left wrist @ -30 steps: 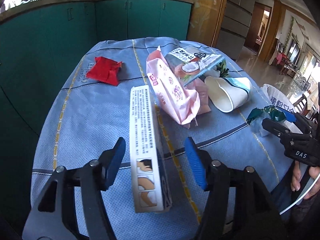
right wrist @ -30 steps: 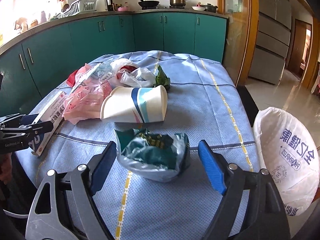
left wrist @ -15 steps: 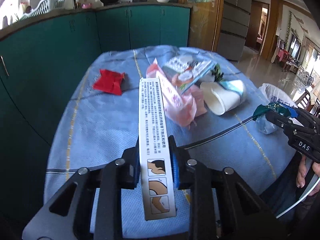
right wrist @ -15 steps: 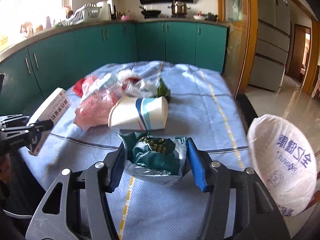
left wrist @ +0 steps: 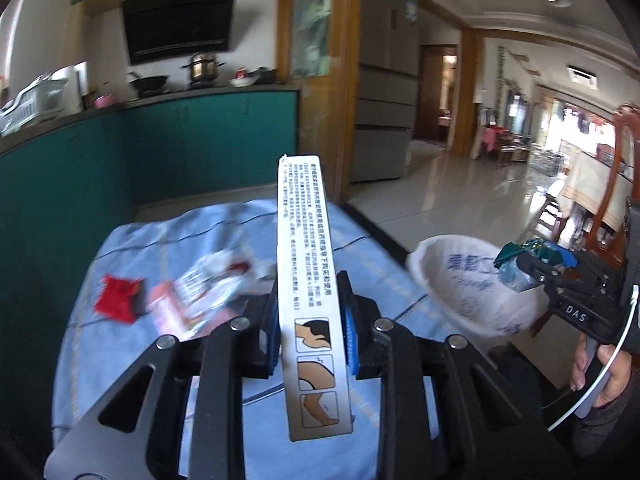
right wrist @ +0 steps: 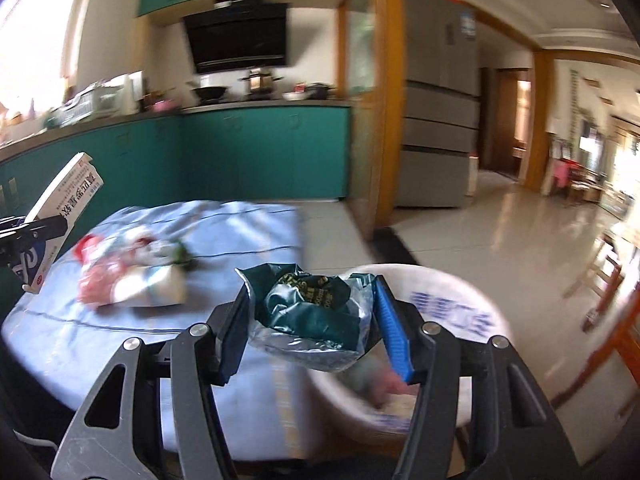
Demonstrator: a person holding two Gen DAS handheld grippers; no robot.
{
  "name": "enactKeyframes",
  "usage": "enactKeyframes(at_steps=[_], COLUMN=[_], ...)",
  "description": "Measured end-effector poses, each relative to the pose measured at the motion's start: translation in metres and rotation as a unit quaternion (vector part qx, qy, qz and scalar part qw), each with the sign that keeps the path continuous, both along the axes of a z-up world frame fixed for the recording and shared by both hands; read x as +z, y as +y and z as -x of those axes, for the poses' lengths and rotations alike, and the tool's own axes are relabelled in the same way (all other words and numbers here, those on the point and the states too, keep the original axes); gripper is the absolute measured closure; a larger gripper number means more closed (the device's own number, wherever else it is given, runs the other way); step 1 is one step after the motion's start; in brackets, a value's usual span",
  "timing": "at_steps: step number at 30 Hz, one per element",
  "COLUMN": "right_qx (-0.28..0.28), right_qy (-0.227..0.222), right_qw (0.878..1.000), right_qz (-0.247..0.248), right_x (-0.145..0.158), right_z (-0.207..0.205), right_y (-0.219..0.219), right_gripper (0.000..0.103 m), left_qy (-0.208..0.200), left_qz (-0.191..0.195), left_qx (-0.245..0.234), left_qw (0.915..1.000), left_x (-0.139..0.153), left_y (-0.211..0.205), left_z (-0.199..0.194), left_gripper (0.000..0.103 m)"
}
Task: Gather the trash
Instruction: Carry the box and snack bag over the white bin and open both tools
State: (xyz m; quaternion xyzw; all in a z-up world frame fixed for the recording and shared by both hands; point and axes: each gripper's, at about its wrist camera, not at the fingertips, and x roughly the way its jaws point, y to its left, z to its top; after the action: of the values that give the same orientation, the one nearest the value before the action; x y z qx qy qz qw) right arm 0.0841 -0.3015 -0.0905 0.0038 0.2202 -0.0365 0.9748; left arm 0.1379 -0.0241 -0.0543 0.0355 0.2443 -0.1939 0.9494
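Note:
My left gripper (left wrist: pixel 308 320) is shut on a long white carton (left wrist: pixel 310 280) and holds it up above the table; the carton also shows in the right wrist view (right wrist: pixel 60 216). My right gripper (right wrist: pixel 312 316) is shut on a crumpled green foil wrapper (right wrist: pixel 312 312), held at the rim of the white trash bag (right wrist: pixel 452 312). The bag (left wrist: pixel 468 284) stands off the table's right edge, with the right gripper (left wrist: pixel 516 268) and wrapper (left wrist: pixel 528 252) over it.
On the blue tablecloth (left wrist: pixel 120 360) lie a red wrapper (left wrist: pixel 118 298), pink and white packets (left wrist: pixel 192 300) and a paper cup (right wrist: pixel 156 288). Teal cabinets (left wrist: pixel 200 140) stand behind. A wooden chair (left wrist: pixel 620 184) is at far right.
Both grippers have lifted and swung right toward the trash bag. The left carries the carton off the table; the right carries the green wrapper to the bag's rim.

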Motion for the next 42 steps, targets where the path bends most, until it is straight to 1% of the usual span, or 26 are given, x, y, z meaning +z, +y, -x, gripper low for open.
enactKeyframes(at_steps=[2,3,5,7,10,11,13,16,19,21,23,25,26,27,31,33,35,38,41,42], right_qx=[-0.030,-0.041,-0.062,-0.077,-0.091,-0.094,-0.098,-0.105,-0.109,-0.112,-0.114,-0.114,-0.114,-0.113,-0.114,-0.113,-0.110,-0.100,-0.080,-0.072], right_qy=[-0.003,-0.003,-0.002,0.002,0.012,0.017,0.028,0.044,0.046,0.047,0.051,0.054,0.057,0.059,0.070,0.072,0.070,0.067,0.061,0.061], right_qw=[1.000,0.999,0.998,0.997,0.996,0.995,0.994,0.993,0.992,0.991,0.990,0.990,0.990,0.990,0.990,0.990,0.991,0.992,0.994,0.995], right_qz=[-0.002,-0.002,-0.004,-0.005,-0.012,-0.015,-0.023,-0.042,-0.052,-0.058,-0.060,-0.059,-0.057,-0.056,-0.042,-0.041,-0.040,-0.037,-0.033,-0.033], right_x=[-0.001,-0.002,-0.006,-0.011,-0.023,-0.028,-0.040,-0.058,-0.069,-0.075,-0.079,-0.082,-0.083,-0.084,-0.089,-0.089,-0.086,-0.080,-0.072,-0.070], right_z=[0.008,0.011,0.017,0.019,0.019,0.018,0.015,0.007,-0.002,-0.011,-0.019,-0.027,-0.031,-0.031,-0.038,-0.040,-0.039,-0.040,-0.042,-0.044], right_y=[-0.023,-0.031,-0.049,-0.061,-0.079,-0.082,-0.089,-0.100,-0.108,-0.113,-0.116,-0.117,-0.117,-0.118,-0.114,-0.111,-0.107,-0.097,-0.082,-0.077], right_gripper=[0.046,0.046,0.046,0.046,0.046,0.046,0.046,0.046,0.046,0.046,0.046,0.045,0.045,0.045,0.038,0.033,0.030,0.028,0.024,0.023], left_qy=[0.005,0.011,0.024,0.044,0.058,0.060,0.080,0.103,0.109,0.115,0.118,0.120,0.117,0.113,0.094,0.082,0.074,0.064,0.051,0.047], left_qz=[-0.005,-0.006,0.000,0.009,0.001,-0.001,-0.007,-0.012,-0.016,-0.018,-0.021,-0.021,-0.021,-0.022,-0.024,-0.020,-0.015,-0.004,0.010,0.018], left_qx=[-0.025,-0.046,-0.077,-0.110,-0.140,-0.147,-0.162,-0.181,-0.187,-0.189,-0.188,-0.183,-0.179,-0.173,-0.154,-0.141,-0.129,-0.096,-0.029,0.007], left_qw=[0.9997,0.9989,0.9968,0.9929,0.9885,0.9873,0.9835,0.9781,0.9761,0.9751,0.9749,0.9756,0.9766,0.9781,0.9834,0.9864,0.9888,0.9933,0.9983,0.9987], left_x=[-0.003,-0.005,-0.009,-0.016,-0.029,-0.034,-0.049,-0.073,-0.090,-0.098,-0.103,-0.106,-0.106,-0.105,-0.094,-0.087,-0.080,-0.068,-0.054,-0.049], left_y=[-0.027,-0.047,-0.074,-0.106,-0.151,-0.162,-0.193,-0.229,-0.251,-0.257,-0.261,-0.262,-0.261,-0.255,-0.240,-0.231,-0.219,-0.184,-0.134,-0.108], left_z=[-0.008,-0.015,-0.024,-0.037,-0.053,-0.056,-0.067,-0.078,-0.086,-0.090,-0.096,-0.097,-0.095,-0.095,-0.092,-0.087,-0.083,-0.078,-0.073,-0.072], left_gripper=[0.077,0.077,0.077,0.077,0.077,0.077,0.077,0.077,0.077,0.077,0.075,0.064,0.056,0.052,0.041,0.034,0.030,0.028,0.028,0.028])
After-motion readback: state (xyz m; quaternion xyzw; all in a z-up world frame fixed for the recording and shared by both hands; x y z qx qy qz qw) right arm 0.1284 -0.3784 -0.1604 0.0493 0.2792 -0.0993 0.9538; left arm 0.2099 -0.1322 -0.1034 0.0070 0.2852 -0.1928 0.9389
